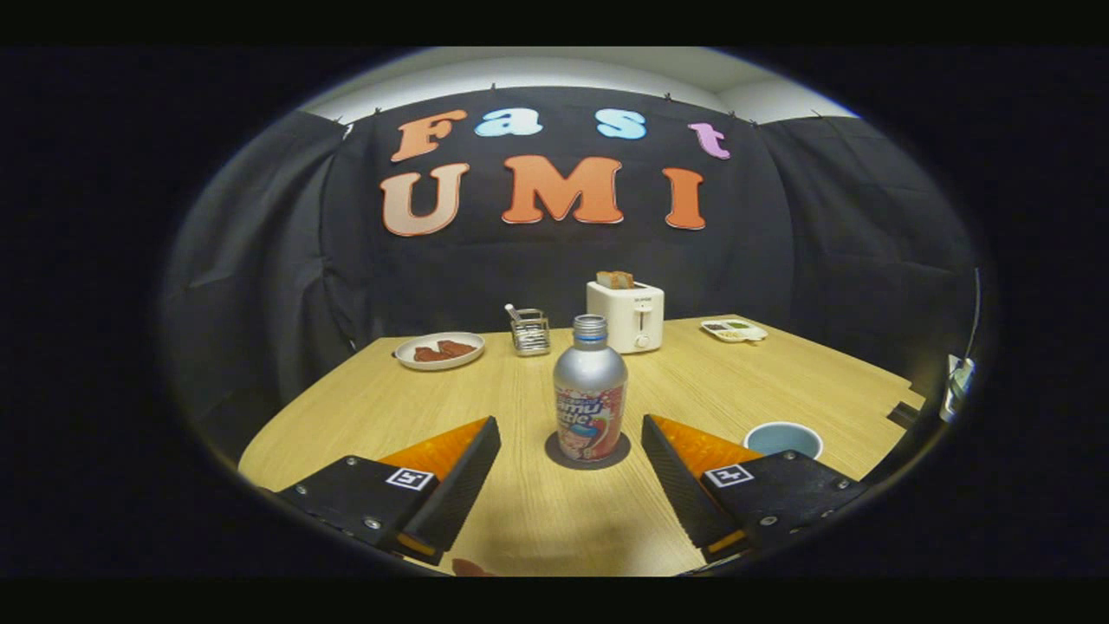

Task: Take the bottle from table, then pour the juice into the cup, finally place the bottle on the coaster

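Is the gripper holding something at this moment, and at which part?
Nothing is held. The gripper is open, its fingers apart on either side of the silver metal bottle, which stands upright on the dark round coaster, untouched.

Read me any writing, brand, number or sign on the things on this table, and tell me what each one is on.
Nothing reads clearly.
bottle label: coloured lettering, curved and blurred, not readable.
toaster: small mark near its top, too small to read.
gripper, open, fingers either side of the bottle: square coded markers, no words.
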Demonstrator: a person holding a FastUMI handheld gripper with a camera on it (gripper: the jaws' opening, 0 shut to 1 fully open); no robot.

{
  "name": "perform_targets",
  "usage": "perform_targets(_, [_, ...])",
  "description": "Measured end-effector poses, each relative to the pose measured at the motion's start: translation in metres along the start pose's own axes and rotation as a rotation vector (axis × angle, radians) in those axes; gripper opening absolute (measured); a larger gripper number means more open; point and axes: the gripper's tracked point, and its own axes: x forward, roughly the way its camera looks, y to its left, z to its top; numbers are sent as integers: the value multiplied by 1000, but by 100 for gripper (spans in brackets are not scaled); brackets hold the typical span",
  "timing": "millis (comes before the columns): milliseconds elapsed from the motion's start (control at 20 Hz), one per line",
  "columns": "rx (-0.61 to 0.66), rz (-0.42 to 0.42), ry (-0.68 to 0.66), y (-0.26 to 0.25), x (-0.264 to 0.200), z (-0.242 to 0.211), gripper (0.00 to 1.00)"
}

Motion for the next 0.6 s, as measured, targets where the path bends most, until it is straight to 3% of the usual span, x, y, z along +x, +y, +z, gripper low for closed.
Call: perform_targets(600, [-3, 102, -124, 50, -90, 22, 98])
